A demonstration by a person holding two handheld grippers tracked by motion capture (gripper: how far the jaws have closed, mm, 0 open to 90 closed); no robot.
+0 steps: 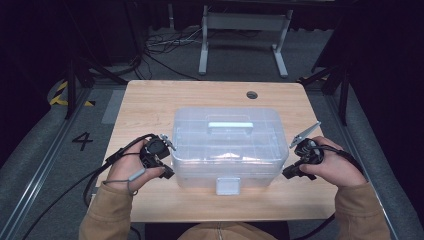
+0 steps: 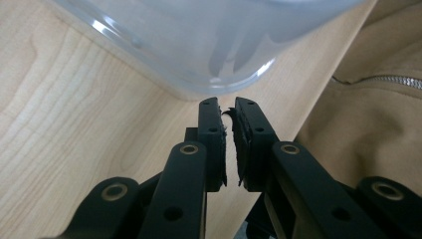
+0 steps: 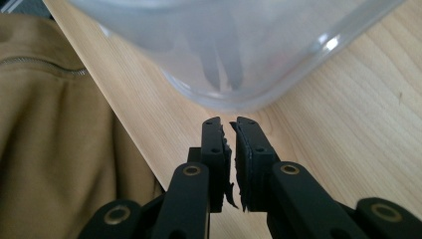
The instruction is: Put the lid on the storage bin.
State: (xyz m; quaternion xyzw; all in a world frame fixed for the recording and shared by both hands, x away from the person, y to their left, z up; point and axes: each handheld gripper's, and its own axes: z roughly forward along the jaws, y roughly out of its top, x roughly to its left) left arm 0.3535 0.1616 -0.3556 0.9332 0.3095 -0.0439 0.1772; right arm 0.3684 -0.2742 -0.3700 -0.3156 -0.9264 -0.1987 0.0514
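The clear box (image 1: 227, 145) sits mid-frame on the table (image 1: 150, 100), lid on and latch (image 1: 228, 186) apparently shut. The left gripper (image 1: 167, 157) and right gripper (image 1: 292, 160) flank it, jaws narrow, holding nothing. Opening or lifting looks not yet begun.

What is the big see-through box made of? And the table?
The box looks like frosted clear plastic: you can dimly see through its glossy walls. The table looks like pale wood, or a wood-look top, with grain lines and a matte finish.
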